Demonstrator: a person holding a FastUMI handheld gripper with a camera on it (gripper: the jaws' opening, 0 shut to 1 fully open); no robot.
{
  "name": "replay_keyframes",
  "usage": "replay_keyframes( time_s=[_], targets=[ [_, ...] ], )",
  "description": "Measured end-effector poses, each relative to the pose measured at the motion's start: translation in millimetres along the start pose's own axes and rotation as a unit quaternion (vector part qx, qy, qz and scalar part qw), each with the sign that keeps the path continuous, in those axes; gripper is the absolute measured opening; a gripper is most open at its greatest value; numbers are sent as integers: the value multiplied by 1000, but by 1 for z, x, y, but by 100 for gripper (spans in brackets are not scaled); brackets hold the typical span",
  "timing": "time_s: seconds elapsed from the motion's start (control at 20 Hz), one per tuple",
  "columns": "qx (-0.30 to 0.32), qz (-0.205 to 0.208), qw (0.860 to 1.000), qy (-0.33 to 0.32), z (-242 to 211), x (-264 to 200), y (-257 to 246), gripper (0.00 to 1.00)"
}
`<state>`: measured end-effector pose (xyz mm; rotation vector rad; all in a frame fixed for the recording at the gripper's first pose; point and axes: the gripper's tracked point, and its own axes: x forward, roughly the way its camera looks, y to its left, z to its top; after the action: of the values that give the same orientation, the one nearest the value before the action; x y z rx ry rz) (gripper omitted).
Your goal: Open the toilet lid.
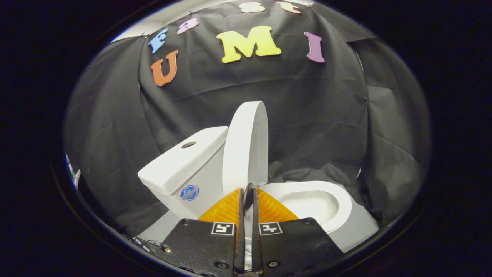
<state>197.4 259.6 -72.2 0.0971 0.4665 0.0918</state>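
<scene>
Most of the job looks done: in the gripper view I see the lid [246,146] upright at twelve o'clock, against the tank [184,161]. My gripper [246,196] is nearly closed on its lower edge; the bowl [338,200] lies open at two o'clock. Only release remains.

Lid: the white oval plastic toilet lid [246,146] stands raised, nearly upright, against the front of the tank, behind the bowl.
Tank: the white ceramic toilet tank [184,165] sits left of the lid.
Bowl: the white ceramic toilet bowl [319,200] lies uncovered, right of the lid's base.
Fingers: the gripper [248,192] has its fingers [241,200] nearly together just before the lid's lower edge; whether they touch it cannot be told.
</scene>
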Motion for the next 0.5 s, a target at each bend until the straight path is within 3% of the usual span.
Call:
replay_keyframes(
  time_s=[0.5],
  targets=[
    [-36,3,999,-5,0,3,25,10]
  ],
)
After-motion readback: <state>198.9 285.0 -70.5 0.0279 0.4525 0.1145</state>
